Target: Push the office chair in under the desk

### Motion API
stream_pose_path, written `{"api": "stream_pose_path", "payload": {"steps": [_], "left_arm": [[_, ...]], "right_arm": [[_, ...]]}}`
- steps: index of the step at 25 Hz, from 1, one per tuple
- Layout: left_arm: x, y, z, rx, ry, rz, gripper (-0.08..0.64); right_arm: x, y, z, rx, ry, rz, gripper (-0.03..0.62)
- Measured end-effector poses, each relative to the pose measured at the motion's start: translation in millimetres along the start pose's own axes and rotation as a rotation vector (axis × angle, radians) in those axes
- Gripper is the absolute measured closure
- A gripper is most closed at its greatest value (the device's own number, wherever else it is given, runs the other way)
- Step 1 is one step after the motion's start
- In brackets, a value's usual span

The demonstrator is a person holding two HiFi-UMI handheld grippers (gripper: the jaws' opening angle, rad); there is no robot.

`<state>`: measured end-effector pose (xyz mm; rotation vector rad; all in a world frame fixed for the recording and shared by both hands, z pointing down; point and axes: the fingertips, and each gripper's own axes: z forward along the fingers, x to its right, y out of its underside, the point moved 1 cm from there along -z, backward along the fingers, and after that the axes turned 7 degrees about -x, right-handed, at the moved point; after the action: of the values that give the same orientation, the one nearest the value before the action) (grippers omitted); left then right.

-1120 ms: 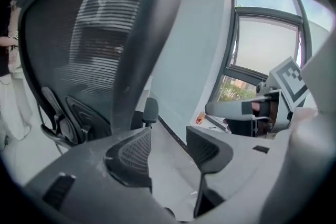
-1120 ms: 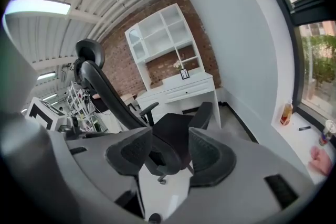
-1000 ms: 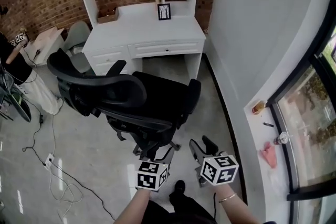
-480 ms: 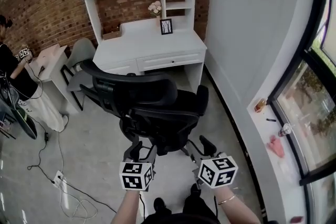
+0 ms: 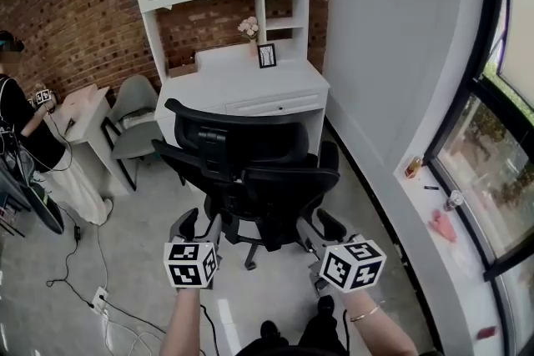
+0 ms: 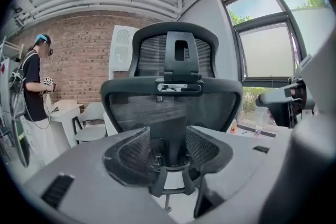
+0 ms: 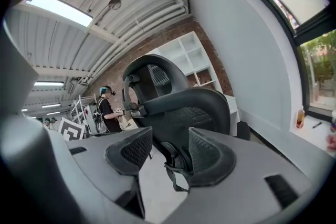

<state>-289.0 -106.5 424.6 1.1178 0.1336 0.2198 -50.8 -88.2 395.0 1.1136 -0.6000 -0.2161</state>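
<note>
By brick wall (image 5: 75, 21), office chair (image 5: 250, 144) now square-on to desk (image 5: 242, 83).

The left forearm (image 5: 178, 328) and the right forearm (image 5: 382, 333) reach forward from the bottom of the head view, roughly parallel and well apart, each hand hidden beneath its marker cube (image 5: 190, 264). The left hand-held gripper (image 5: 200, 224) points ahead and slightly downward, and its own view shows the jaws spread wide, the mesh-faced pads (image 6: 131, 152) standing clear of each other. The right hand-held gripper (image 5: 319, 231) is held about level with it and angled a little inward, its jaws likewise wide, with the pads (image 7: 207, 155) apart.
</note>
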Motion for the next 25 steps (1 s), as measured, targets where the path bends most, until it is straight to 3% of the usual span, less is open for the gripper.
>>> {"api": "stream_pose_path", "payload": {"steps": [9, 16, 25], "left_arm": [[-27, -60, -5, 0.107, 0.048, 0.067, 0.359], [-4, -109, -7, 0.187, 0.188, 0.155, 0.359], [9, -116, -6, 0.17, 0.2, 0.248, 0.382]], "right_arm": [[-7, -45, 18, 0.046, 0.05, 0.001, 0.393], [-12, -51, 30, 0.053, 0.084, -0.015, 0.393], [7, -58, 39, 0.053, 0.122, -0.02, 0.4]]}}
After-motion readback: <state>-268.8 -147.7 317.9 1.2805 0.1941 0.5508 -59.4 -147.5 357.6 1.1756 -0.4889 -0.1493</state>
